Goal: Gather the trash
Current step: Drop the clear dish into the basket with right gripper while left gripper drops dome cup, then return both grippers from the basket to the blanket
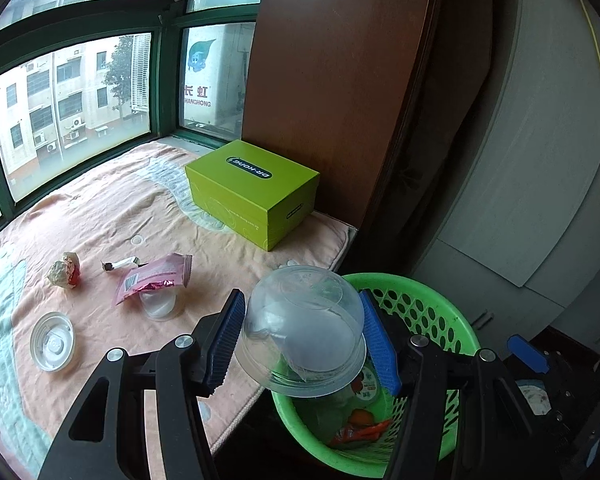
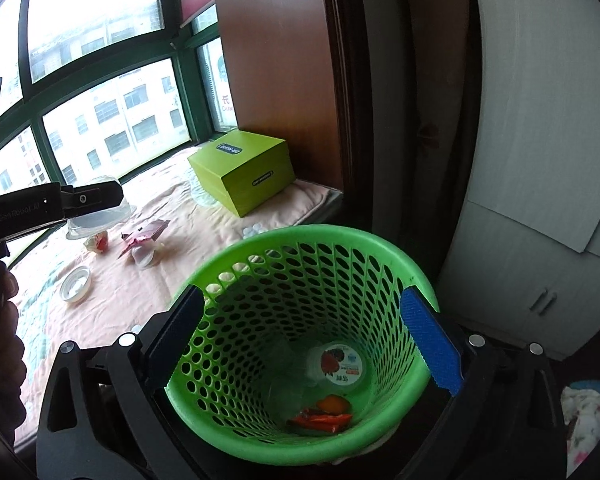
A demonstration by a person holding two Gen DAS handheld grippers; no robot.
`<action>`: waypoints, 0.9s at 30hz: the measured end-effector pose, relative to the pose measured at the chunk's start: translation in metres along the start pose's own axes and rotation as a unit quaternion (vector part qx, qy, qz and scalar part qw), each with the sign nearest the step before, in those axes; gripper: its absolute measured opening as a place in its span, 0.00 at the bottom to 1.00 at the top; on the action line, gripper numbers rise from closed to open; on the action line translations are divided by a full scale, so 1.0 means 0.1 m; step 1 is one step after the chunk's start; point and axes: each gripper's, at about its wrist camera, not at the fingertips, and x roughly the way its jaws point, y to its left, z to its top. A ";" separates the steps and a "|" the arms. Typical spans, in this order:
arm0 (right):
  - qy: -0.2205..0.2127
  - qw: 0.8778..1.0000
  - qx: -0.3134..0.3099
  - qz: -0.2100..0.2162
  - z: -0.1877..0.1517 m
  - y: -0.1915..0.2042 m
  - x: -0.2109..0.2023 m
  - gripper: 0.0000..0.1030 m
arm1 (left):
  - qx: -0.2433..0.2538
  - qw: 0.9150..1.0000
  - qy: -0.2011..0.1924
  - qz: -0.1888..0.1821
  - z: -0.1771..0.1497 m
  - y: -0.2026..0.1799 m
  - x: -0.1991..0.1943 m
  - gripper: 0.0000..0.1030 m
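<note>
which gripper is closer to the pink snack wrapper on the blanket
Left. The left gripper, shut on the clear plastic bowl, hangs at the blanket's edge near the pink snack wrapper. The right gripper sits open over the green basket, farther off.

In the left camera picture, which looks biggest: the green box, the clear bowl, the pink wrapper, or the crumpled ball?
1. Green box and clear bowl look about alike; the bowl sits close to the camera in the left gripper, so I won't rank them.
2. Pink wrapper.
3. Crumpled ball.

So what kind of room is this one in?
Probably a bedroom at home, by a bay window: a blanket spread over the window ledge, apartment blocks outside the window, and a white wardrobe alongside.
</note>
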 end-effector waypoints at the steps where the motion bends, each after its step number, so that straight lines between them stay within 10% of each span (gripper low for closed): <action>1: -0.001 1.000 0.001 -0.002 0.00 -0.01 -0.01 0.94 | 0.000 1.000 0.001 -0.002 -0.01 -0.01 0.01 0.55; 27: -0.024 0.999 0.037 -0.032 -0.03 -0.33 -0.20 0.94 | 0.030 0.998 0.025 -0.043 -0.08 -0.41 0.23 0.70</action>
